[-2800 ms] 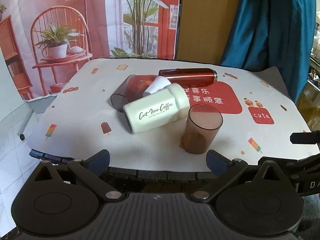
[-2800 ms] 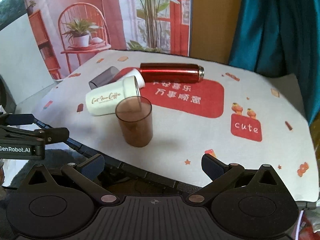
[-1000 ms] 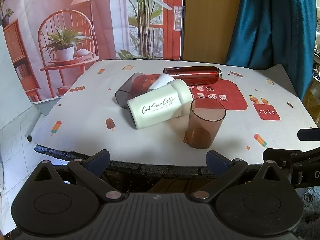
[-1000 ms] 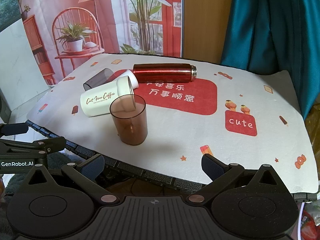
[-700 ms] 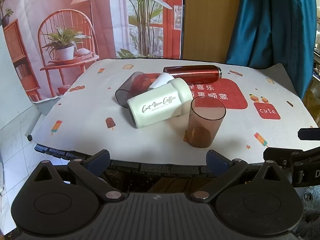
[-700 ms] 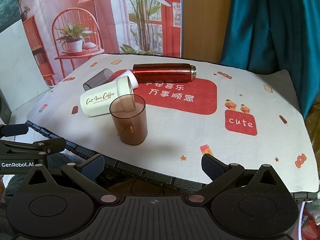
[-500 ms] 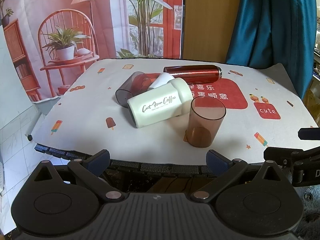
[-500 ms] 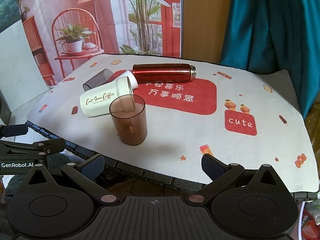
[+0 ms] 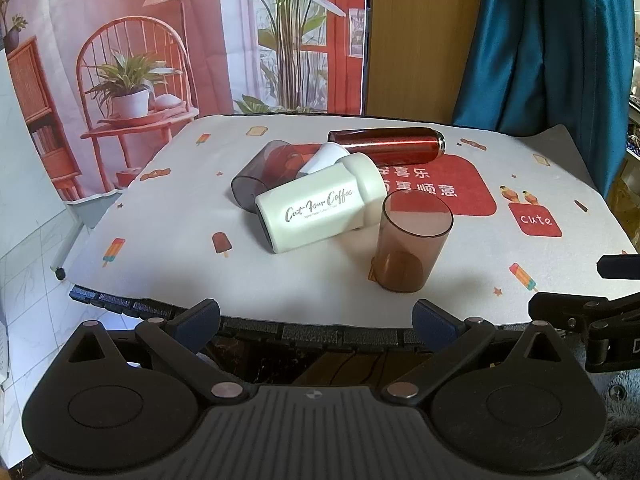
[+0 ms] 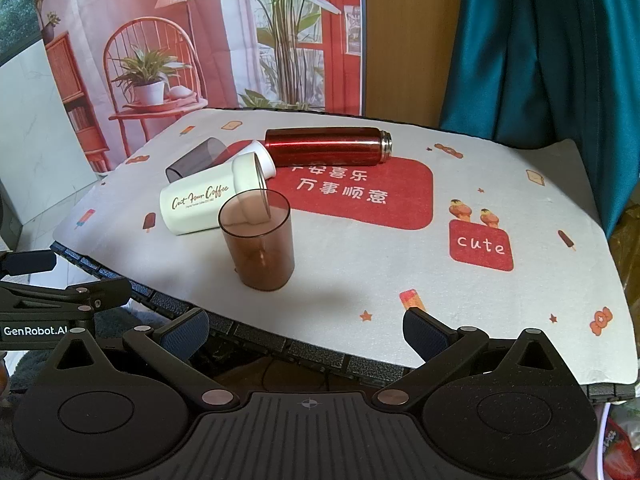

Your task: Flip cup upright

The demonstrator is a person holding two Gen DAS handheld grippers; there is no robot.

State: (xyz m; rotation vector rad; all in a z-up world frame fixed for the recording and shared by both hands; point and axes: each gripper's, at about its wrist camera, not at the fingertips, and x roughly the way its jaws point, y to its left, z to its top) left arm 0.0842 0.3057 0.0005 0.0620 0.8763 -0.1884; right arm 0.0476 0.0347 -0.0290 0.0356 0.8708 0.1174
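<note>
Staged demo rm, printed backdrop (image 9: 160, 40), curtain (image 9: 540, 40)

Brown translucent cup (image 9: 410, 242), apparently upright

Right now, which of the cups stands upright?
Only the brown translucent cup, nearest both cameras. The white coffee cup, grey tumbler and red flask lie sideways.

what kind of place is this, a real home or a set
Likely a staged recording set, not a lived-in room: the chair-and-plants scene is a printed backdrop, beside a teal curtain, and cups lie on a printed mat.
</note>
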